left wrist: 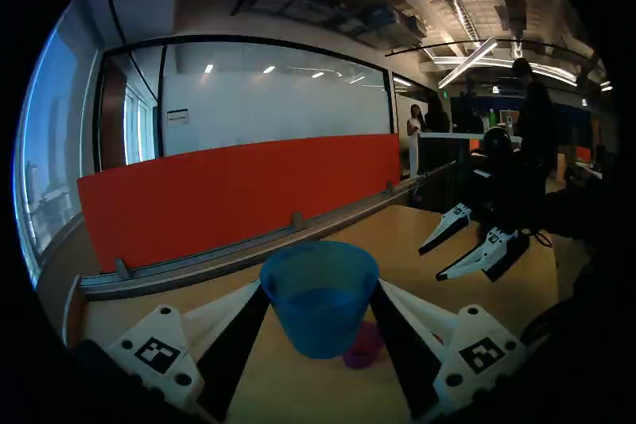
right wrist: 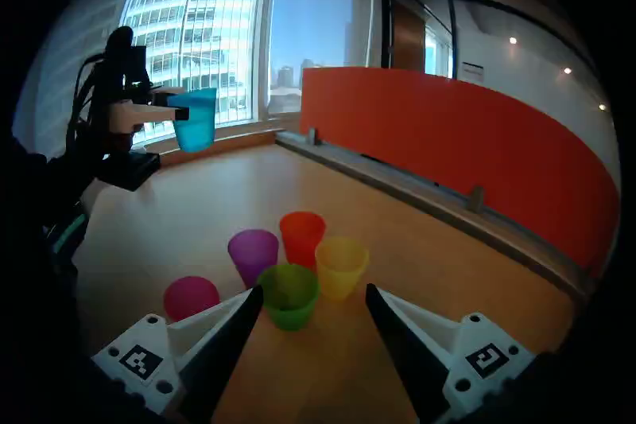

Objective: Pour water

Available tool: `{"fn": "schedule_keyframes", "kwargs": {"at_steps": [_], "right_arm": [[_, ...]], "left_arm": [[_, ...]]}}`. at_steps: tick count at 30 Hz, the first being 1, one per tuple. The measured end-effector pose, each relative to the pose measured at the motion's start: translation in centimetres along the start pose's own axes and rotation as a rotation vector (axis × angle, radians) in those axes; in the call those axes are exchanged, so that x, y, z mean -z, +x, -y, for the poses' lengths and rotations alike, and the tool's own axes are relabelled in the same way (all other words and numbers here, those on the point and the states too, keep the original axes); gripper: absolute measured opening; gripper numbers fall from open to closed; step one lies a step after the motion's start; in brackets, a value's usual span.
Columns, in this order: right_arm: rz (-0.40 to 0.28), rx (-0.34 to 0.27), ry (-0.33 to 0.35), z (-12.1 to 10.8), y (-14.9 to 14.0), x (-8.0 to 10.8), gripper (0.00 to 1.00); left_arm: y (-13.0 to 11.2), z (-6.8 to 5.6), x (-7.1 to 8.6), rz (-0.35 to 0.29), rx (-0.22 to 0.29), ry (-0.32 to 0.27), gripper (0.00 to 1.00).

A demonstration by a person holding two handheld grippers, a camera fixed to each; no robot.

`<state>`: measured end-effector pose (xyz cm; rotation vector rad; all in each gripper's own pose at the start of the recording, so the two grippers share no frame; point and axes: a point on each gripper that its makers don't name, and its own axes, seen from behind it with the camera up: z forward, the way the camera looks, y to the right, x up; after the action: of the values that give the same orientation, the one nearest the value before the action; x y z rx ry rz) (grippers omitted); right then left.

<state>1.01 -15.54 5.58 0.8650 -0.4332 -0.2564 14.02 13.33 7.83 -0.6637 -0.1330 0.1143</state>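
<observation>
My left gripper [left wrist: 319, 289] is shut on a translucent blue cup [left wrist: 318, 309], upright and raised above the wooden table [left wrist: 445, 225]; it looks about half full of water. A magenta cup [left wrist: 362, 350] stands on the table just below it. In the right gripper view the left gripper [right wrist: 179, 112] holds the blue cup [right wrist: 195, 118] high at the left. My right gripper [right wrist: 312, 293] is open low over the table, with a green cup [right wrist: 288, 294] just ahead between its tips, near the left finger. The right gripper [left wrist: 430, 264] shows open farther off in the left gripper view.
Around the green cup stand a purple cup [right wrist: 253, 253], an orange cup [right wrist: 302, 235], a yellow cup [right wrist: 342, 265] and the magenta cup [right wrist: 191, 297]. An orange partition [right wrist: 477, 138] with a metal rail runs along the table's far edge. People stand in the background [left wrist: 533, 122].
</observation>
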Motion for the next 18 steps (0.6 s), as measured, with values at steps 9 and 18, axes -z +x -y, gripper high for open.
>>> {"fn": "schedule_keyframes", "kwargs": {"at_steps": [9,18], "right_arm": [[0.029,0.005,0.017,0.6,-1.4,-1.6,1.0],[0.062,0.011,0.023,0.7,-3.0,-2.6,0.99]], "left_arm": [[2.3,-0.3,0.0,-0.061,0.025,-0.002,0.85],[3.4,-0.6,0.0,-0.078,0.003,-0.002,0.86]]}}
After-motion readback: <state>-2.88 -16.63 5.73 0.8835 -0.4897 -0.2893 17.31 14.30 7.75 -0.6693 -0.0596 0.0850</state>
